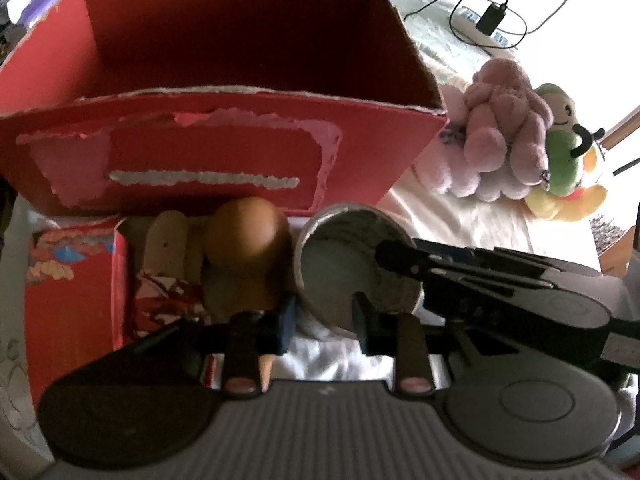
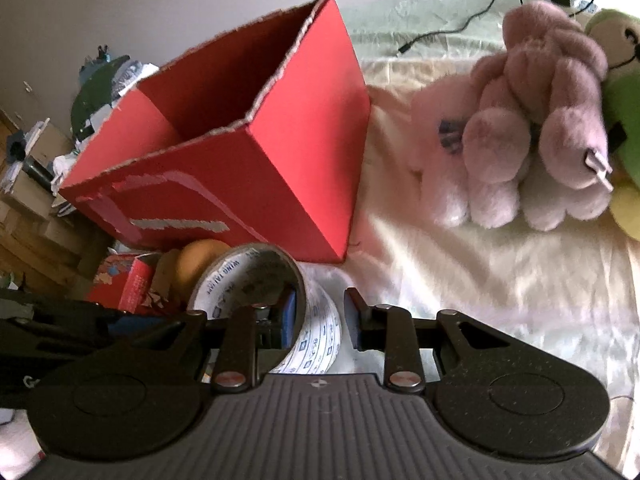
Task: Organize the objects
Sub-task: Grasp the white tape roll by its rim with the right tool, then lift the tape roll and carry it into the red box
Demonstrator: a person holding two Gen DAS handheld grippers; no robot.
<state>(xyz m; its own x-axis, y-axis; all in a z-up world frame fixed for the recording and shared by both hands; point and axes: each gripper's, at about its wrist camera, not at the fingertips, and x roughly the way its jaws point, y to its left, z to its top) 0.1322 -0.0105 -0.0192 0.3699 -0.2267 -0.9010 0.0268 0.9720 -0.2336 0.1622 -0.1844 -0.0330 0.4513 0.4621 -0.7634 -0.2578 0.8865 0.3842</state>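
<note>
Much is hidden from you at this moment. Your left gripper (image 1: 320, 324) has its fingers a small way apart over the cream sheet (image 2: 480, 280). The near rim of the tape roll (image 1: 340, 256) falls in or behind that gap, and I cannot tell if the pads press on it or on nothing.

A wooden thing with a round brown head (image 1: 248, 236) stands just left of the roll. Its lower part goes behind the left finger of that gripper, so what it is stays unclear.

Your right gripper (image 2: 320, 316) stands across the wall of the tape roll, with one finger inside the ring and the other outside. The wall is between them, but I cannot tell if they really clamp it. In the left wrist view, its arm covers the right side of the roll.

The roll lies just in front of the big red box (image 1: 240, 148), which is open on top. Its front has torn patches where a label was pulled off, and no writing is left there.

On the roll's inner side you can read "WING TAI"; the rest of the print is too small. The small red carton (image 1: 68, 304) at the left has a coloured pattern, blurred and not readable.

To the right lie a pink plush toy (image 2: 520, 140) and a green plush toy (image 1: 560, 148), the green one cut off by the right wrist view's edge. Behind them is a black charger (image 1: 492, 18) with its cable.
</note>
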